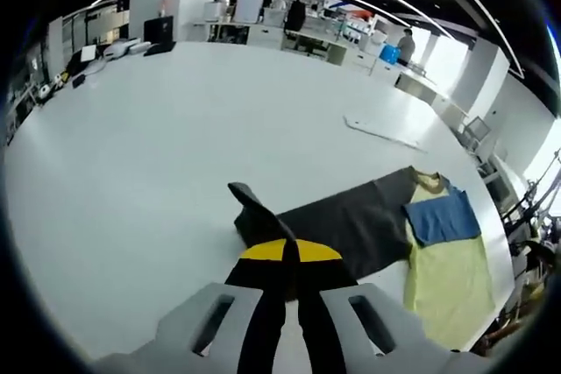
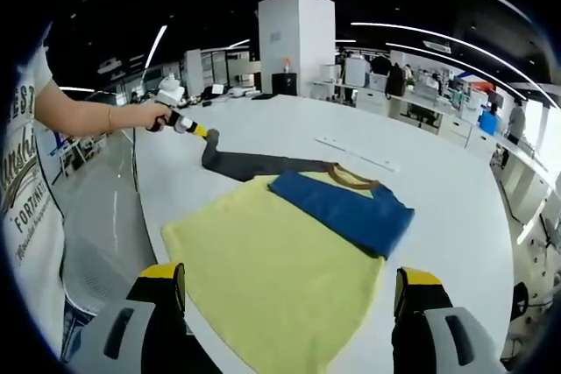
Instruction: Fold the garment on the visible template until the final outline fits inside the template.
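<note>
In the left gripper view we saw a broad white bench (image 1: 158, 155) in an open office with desks and pillars behind. The left gripper (image 1: 289, 256) had its fingers clenched on the grey sleeve (image 1: 351, 216) of the garment (image 1: 443, 269), lifting its end off the bench; the cloth hid the fingertips.

In the right gripper view the garment's yellow body (image 2: 263, 278) lay flat near the bench edge, the blue sleeve (image 2: 346, 208) folded across it. The right gripper (image 2: 289, 291) hovered released above the hem. A thin white strip (image 2: 359, 153) lay beyond; we could not make out what it was.
</note>
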{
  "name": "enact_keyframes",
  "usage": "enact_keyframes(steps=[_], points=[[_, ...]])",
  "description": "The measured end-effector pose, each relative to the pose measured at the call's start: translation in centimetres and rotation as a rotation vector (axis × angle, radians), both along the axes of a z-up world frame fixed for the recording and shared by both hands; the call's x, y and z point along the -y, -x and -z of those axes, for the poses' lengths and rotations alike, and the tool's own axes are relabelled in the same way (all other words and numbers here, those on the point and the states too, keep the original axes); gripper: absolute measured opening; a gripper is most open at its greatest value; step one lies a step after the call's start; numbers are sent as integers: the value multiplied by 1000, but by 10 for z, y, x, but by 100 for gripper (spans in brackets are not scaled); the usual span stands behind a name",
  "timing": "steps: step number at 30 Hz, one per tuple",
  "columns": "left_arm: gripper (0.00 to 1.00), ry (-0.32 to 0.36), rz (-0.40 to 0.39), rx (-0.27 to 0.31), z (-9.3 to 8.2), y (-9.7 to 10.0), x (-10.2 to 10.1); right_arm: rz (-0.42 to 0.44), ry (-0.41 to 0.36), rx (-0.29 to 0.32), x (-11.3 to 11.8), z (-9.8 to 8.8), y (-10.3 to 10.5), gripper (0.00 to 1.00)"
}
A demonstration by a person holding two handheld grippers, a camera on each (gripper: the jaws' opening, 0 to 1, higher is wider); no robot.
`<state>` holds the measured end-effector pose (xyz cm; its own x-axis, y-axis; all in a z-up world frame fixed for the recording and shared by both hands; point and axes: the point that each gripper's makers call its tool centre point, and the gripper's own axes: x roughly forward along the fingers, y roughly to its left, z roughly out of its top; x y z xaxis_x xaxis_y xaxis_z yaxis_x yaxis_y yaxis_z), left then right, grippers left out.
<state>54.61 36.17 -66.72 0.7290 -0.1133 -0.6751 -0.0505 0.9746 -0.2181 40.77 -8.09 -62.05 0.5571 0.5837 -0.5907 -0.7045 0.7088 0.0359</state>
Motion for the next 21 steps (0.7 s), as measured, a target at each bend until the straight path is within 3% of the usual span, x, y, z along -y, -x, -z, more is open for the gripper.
enact_keyframes(steps=[21], points=[[0, 47, 111, 48, -21, -31, 58, -14, 9, -13, 0, 3, 3, 99]])
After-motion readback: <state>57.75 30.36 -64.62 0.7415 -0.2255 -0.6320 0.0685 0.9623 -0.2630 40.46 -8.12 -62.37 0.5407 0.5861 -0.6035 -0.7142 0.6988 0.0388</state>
